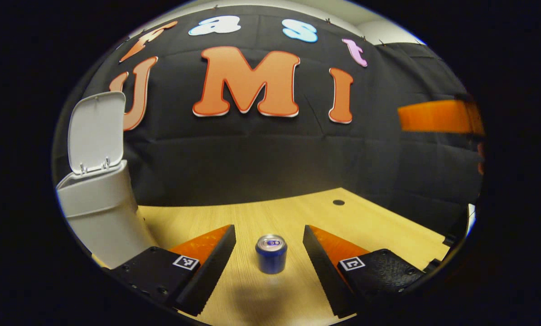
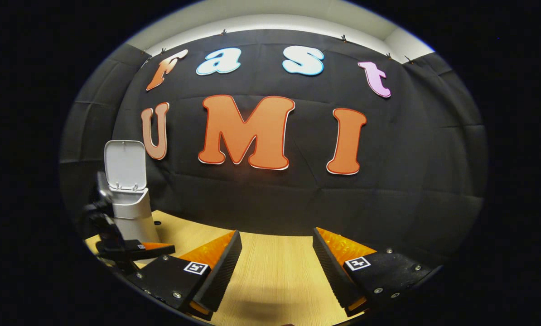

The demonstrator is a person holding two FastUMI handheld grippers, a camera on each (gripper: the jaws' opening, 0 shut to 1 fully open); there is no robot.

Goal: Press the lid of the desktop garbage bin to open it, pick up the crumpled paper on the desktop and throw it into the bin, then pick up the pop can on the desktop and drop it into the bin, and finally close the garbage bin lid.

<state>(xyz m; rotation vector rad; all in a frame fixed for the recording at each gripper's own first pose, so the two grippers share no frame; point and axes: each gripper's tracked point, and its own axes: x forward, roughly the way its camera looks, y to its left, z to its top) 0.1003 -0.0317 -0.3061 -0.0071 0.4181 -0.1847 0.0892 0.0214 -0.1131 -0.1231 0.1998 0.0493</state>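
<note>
Left hand-held gripper (image 1: pixel 269 258) hovers low over wooden worktop (image 1: pixel 379 226), fingers spread wide w/ upright pop can (image 1: pixel 271 253) standing between them, not touching either finger. White garbage bin (image 1: pixel 99 213) sits at far left of the left gripper view, its lid (image 1: pixel 97 131) flipped up & open. Right hand-held gripper (image 2: pixel 277 267) also spread apart, nothing between fingers, bare wood beneath. In the right gripper view, bin stands far left near the booth's black cloth wall (image 2: pixel 270 199).
</note>
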